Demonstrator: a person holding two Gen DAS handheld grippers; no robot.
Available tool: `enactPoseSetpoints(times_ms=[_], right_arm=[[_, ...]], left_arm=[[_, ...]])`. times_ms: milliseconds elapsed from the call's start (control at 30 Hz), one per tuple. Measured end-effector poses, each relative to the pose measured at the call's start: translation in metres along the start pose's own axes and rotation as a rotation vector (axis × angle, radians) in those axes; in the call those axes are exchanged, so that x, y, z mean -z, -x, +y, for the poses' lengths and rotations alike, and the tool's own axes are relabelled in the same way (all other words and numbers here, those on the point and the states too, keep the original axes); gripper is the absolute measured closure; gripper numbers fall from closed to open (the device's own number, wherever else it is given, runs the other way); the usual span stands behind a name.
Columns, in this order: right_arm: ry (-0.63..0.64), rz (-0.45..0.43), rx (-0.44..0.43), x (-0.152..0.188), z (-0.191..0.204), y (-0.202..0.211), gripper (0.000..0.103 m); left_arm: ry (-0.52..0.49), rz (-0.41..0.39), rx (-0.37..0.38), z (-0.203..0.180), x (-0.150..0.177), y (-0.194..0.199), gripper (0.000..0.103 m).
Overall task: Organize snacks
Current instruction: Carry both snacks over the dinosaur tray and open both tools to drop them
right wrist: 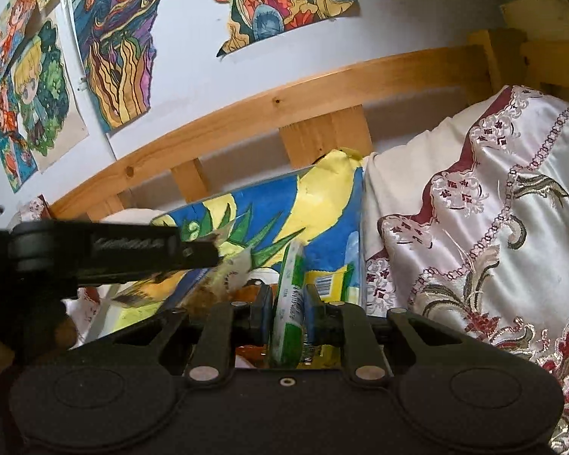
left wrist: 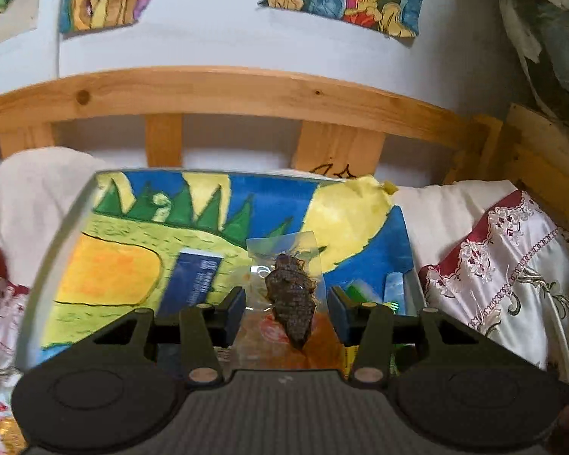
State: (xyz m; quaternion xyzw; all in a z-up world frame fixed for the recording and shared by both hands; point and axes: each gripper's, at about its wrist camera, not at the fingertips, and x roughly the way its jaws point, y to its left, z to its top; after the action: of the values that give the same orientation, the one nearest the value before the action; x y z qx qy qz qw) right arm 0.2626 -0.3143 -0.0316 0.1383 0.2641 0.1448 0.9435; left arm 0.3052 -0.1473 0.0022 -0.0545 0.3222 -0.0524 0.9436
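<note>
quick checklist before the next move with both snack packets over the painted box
1. Right gripper clamped on the green and white packet: ok.
2. Left gripper gripping the clear packet with the dark snack: cannot tell, the pads look apart from it.
3. Painted box under both grippers: ok.
4. Free floor left in the box: ok, though a blue packet stands inside.
5. Grippers apart from each other: ok, but close in the right wrist view.
</note>
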Motion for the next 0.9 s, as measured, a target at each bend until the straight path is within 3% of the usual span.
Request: enactPoseSetpoints(times_ms=[600, 667, 733, 900], right_arm=[[-0.010, 0.033, 0.023, 0.010, -0.007, -0.018, 0.084], [-0.016, 0.034, 0.024, 0.009, -0.007, -0.017, 0.083], [-0.018, 0.030, 0.030, 0.009, -0.007, -0.016, 0.080], [-0.042, 0.005, 0.041, 0.006, -0.009, -0.009, 0.070]], left_arm=[[0.007, 0.052, -0.004, -0.009, 0.013, -0.033, 0.050], [0.005, 0.052, -0.002, -0.009, 0.014, -0.033, 0.046], [0.009, 0.051, 0.002, -0.010, 0.013, -0.031, 0.033], [0.038, 0.018, 0.025, -0.009, 0.012, -0.020, 0.022]])
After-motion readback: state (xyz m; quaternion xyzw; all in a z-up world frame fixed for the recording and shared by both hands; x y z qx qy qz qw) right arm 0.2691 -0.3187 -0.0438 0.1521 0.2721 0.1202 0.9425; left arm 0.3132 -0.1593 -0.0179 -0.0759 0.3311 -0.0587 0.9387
